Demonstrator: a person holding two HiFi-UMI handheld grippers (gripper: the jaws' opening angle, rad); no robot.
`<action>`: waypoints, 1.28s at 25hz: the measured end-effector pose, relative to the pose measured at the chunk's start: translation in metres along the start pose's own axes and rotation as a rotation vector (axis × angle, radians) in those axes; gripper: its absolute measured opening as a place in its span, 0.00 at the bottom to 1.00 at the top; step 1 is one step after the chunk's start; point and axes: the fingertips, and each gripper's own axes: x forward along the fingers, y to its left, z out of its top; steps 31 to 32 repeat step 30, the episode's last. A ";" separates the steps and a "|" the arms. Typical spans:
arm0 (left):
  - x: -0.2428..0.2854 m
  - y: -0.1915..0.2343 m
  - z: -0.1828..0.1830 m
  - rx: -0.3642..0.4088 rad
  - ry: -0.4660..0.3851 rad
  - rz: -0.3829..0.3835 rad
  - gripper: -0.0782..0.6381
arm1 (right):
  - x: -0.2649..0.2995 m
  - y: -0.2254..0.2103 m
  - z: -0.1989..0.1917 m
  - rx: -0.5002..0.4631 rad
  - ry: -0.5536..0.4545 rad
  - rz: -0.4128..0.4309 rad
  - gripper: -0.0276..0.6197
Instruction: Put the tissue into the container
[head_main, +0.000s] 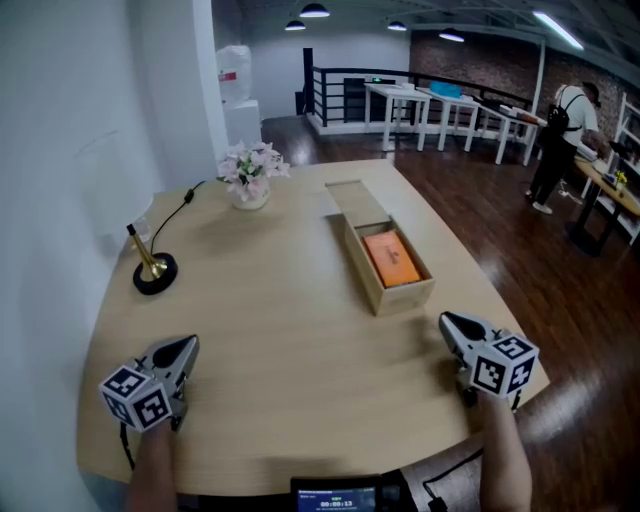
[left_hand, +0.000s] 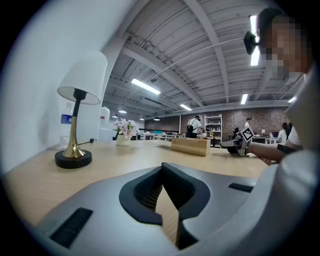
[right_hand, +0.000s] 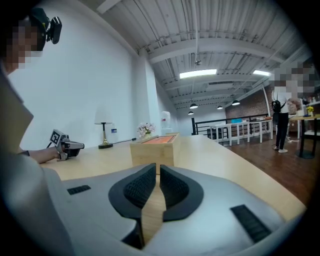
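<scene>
The left gripper (left_hand: 161, 167) has its black pads (left_hand: 141, 194) meeting at the tips, with bare table wood showing in the wedge below them; it holds nothing. The right gripper (right_hand: 155, 167) has its pads (right_hand: 134, 188) drawn together to a thin slit, again with only wood behind; it too holds nothing. The head view gives neither of these facts, since there both grippers show from above as grey noses behind marker cubes; the left gripper (head_main: 187, 350) sits low at the near left of the table (head_main: 280, 340), the right gripper (head_main: 450, 324) at the near right edge, well apart from each other, each with a hand behind it.

The head view alone looks down into the container (head_main: 400, 292), a long open wooden box right of the table's middle; the orange tissue pack (head_main: 391, 258) lies flat inside it, and a flat wooden panel (head_main: 356, 200) touches its far end. The left gripper view shows only the long side wall of the container (left_hand: 190, 146), with the right gripper (left_hand: 235, 145) just beyond it; the right gripper view meets the end wall of the container (right_hand: 152, 152) straight ahead, with a strip of orange at the rim.

The lamp (left_hand: 80, 100) shows its white shade fully in the left gripper view; from the head its black base (head_main: 155, 273) and brass stem stand out near the left edge. A vase of pale flowers (head_main: 251, 173) stands at the far side; a person (head_main: 553, 140) stands at benches well beyond the table.
</scene>
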 end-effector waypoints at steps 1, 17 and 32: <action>0.000 0.000 0.000 0.000 -0.001 -0.001 0.11 | -0.001 0.000 0.001 -0.001 -0.009 -0.002 0.07; 0.001 -0.007 -0.001 0.005 0.001 -0.036 0.11 | -0.001 0.009 0.005 -0.027 -0.014 0.045 0.05; -0.001 -0.008 0.000 0.005 0.000 -0.039 0.11 | -0.002 0.009 0.004 -0.027 -0.014 0.047 0.05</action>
